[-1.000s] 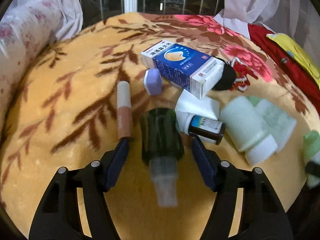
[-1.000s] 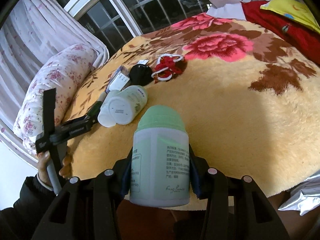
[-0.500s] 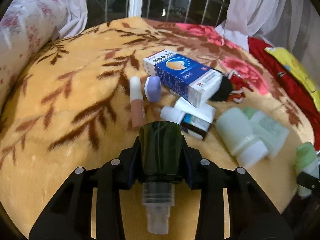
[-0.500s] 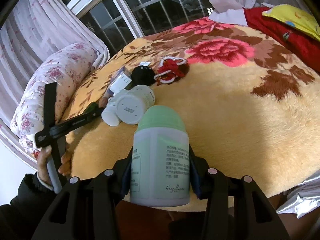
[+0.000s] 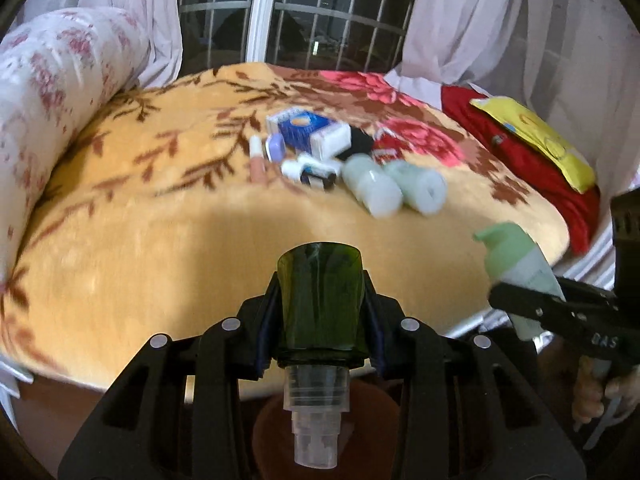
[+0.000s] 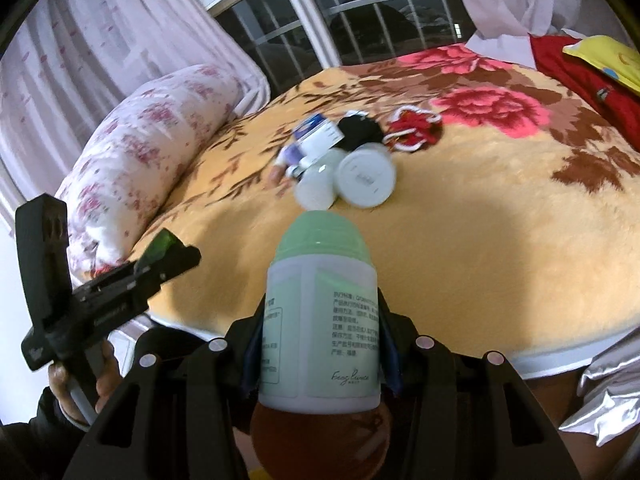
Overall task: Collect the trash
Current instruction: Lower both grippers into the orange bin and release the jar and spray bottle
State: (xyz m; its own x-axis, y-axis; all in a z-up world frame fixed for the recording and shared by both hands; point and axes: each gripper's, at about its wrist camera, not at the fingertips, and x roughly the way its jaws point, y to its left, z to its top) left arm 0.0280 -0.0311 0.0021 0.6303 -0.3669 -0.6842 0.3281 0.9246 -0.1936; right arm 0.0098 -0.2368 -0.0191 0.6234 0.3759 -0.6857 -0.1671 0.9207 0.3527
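Observation:
My left gripper [image 5: 320, 320] is shut on a dark green spray bottle [image 5: 320, 304], held off the bed's near edge. My right gripper [image 6: 318, 336] is shut on a pale green capped bottle [image 6: 320, 312], also lifted off the bed edge; it shows in the left wrist view [image 5: 516, 256] too. More trash lies on the blanket: a blue and white box [image 5: 310, 134], a small brown vial [image 5: 310, 170], a pink tube [image 5: 256, 160], a lilac cap [image 5: 276, 148] and two pale bottles [image 5: 374, 188].
A floral bolster pillow [image 5: 44, 100] lies along the left. Red cloth with a yellow item [image 5: 536, 144] lies at the right. A black object [image 6: 358, 132] and a red and white cord [image 6: 412, 128] lie behind the bottles. A brown round shape [image 6: 320, 440] sits below the grippers.
My left gripper closed on the green spray bottle, lifted it and pulled back off the bed edge. My right gripper with its bottle also drew back.

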